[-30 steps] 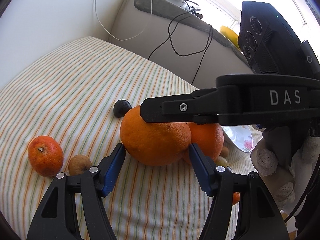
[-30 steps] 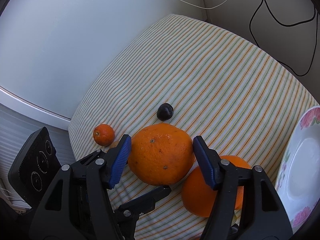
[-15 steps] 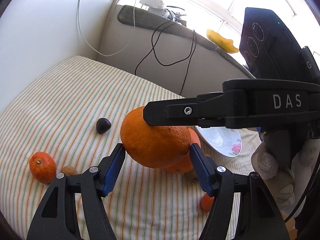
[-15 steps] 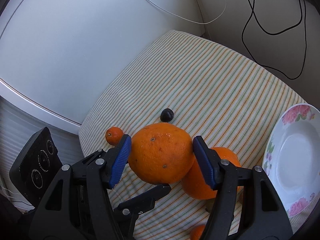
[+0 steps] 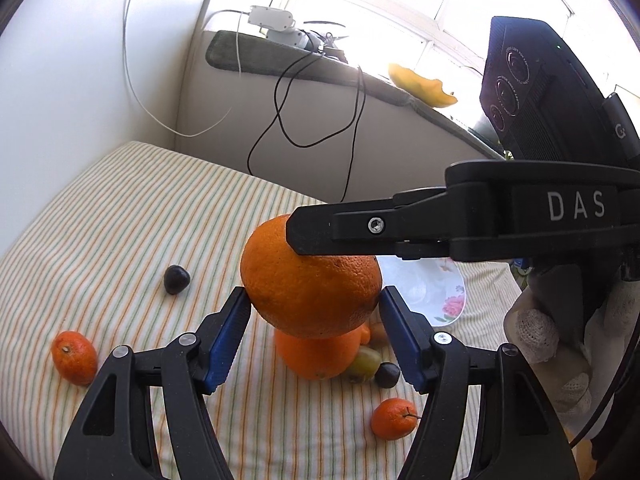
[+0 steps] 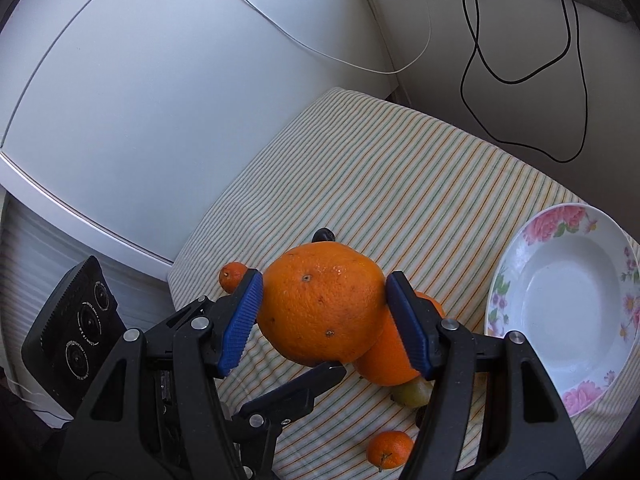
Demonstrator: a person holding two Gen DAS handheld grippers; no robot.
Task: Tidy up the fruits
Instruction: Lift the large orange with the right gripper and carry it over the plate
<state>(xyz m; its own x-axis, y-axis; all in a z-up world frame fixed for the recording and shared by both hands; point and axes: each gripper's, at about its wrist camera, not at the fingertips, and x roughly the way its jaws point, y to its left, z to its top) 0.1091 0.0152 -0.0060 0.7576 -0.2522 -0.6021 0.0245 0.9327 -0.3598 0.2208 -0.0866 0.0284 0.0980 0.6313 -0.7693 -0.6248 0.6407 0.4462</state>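
Note:
A big orange (image 5: 310, 280) hangs above the striped cloth (image 5: 120, 220), held from two sides at once. My left gripper (image 5: 314, 320) is shut on it, a blue pad against each flank. The right gripper's upper finger (image 5: 360, 228) crosses in from the right and lies on top of the fruit. In the right wrist view the right gripper (image 6: 324, 320) is shut on the same big orange (image 6: 320, 312), and one left finger (image 6: 296, 392) shows beneath it. A second orange (image 5: 316, 354) rests on the cloth right below.
A white flowered plate (image 6: 560, 300) stands bare at the right. On the cloth lie two mandarins (image 5: 74, 357) (image 5: 393, 418), a dark plum (image 5: 176, 279), a green fruit (image 5: 364, 362) and another dark fruit (image 5: 387, 374). Cables hang down the wall behind. A gloved hand (image 5: 540, 340) holds the right gripper.
Both grippers have risen with the big orange, which left the cloth and now hangs above the second orange. More of the plate and the smaller fruits have come into view.

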